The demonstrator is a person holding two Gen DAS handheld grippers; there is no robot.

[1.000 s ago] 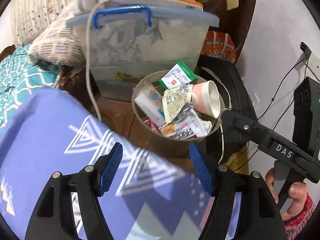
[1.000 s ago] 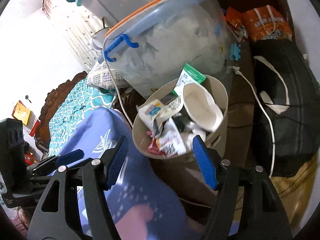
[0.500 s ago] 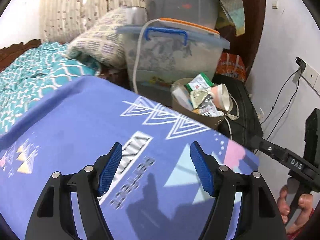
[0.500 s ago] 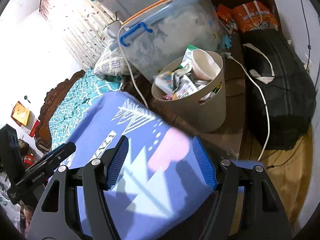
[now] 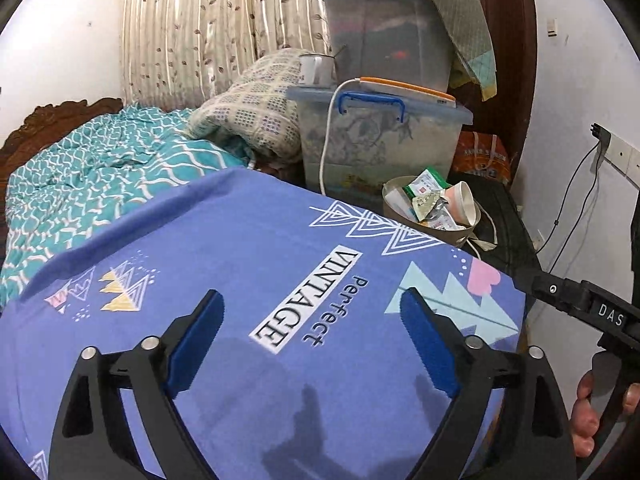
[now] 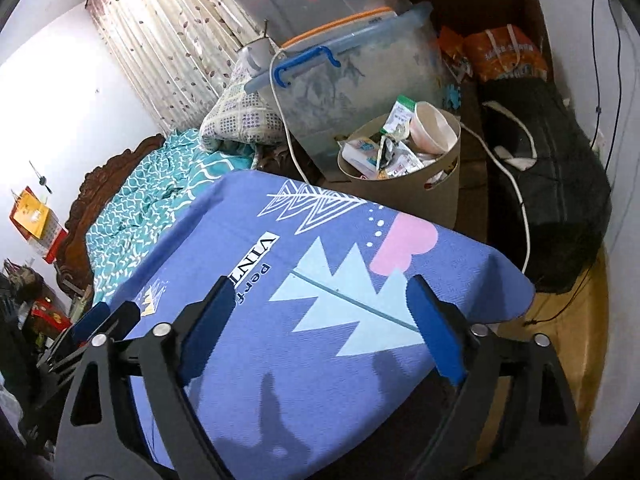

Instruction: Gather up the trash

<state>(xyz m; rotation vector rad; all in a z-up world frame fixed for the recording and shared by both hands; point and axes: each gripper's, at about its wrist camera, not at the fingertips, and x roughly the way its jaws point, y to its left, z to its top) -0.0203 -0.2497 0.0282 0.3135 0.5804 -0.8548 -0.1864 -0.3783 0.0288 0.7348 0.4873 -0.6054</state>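
Purple cloth (image 5: 248,248) printed with "Perfect VINTAGE" and triangle trees covers the surface that fills the lower half of both views, with a teal-patterned bed (image 5: 100,176) to its left and a striped curtain (image 5: 208,28) behind.

Left gripper (image 5: 310,344) hangs over the cloth, its two blue-padded fingers spread wide with nothing between them. Right gripper (image 6: 320,328) hangs over the cloth's near corner in the same pose, jaws parted and empty. In the left view the right gripper's black body shows at the right edge, and the person's hand (image 5: 596,412) is wrapped on its handle; in the right view the left gripper's fingers show at the left edge.

One tan bin (image 6: 436,184) stands beyond the far edge of the cloth, well apart from both grippers. It is heaped with trash: one white paper cup (image 6: 434,126) lying on its side, one green-topped packet (image 6: 400,110) sticking up at the back, and several crumpled wrappers (image 6: 384,156) whose number I cannot tell.

Behind the bin, two clear tubs are stacked: the lower tub (image 5: 384,140) with a blue handle, the upper tub (image 5: 384,36) with a teal lid. One white cable (image 5: 326,136) hangs down the lower tub's front. One mug (image 5: 316,69) sits on the lower lid, beside one checked pillow (image 5: 256,108). One black bag (image 6: 548,184) lies right of the bin.
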